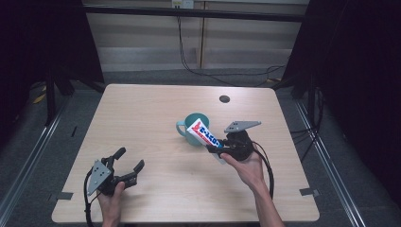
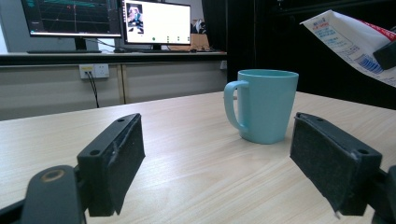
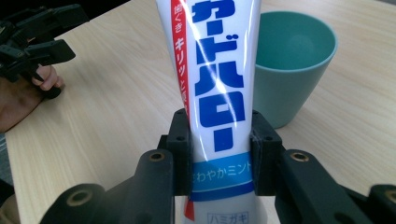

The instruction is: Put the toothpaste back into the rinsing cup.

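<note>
On the right side of the table [image 1: 156, 101], the right hand-held gripper [image 1: 218, 147] has its two black jaws pressed against either side of a white toothpaste tube [image 1: 204, 134] with blue and red Japanese lettering, clamping it near its lower end. In the right gripper view the toothpaste tube [image 3: 217, 74] rises straight up between the jaws, and just behind it stands a teal mug [image 3: 292, 70], its open mouth towards the camera. Seen from the high view, the tube slants up and to the left from the gripper, its upper end lying over the rim of the teal mug [image 1: 190, 133], which stands upright near the middle of the table with its handle to the left. A person's right hand [image 1: 246, 165] grips the tool from below, and a black cable loops along the wrist. Well apart, at the near left corner of the table, the left hand-held gripper [image 1: 128, 164] is held by the person's left hand [image 1: 109, 198] with its jaws spread wide and nothing between them. In the left gripper view those padded jaws frame the teal mug [image 2: 266, 105] farther off on the wood, with the tube [image 2: 355, 44] tilted in the air above and to the right of it. A small dark round hole [image 1: 224, 99] sits in the table's far right part.
</note>
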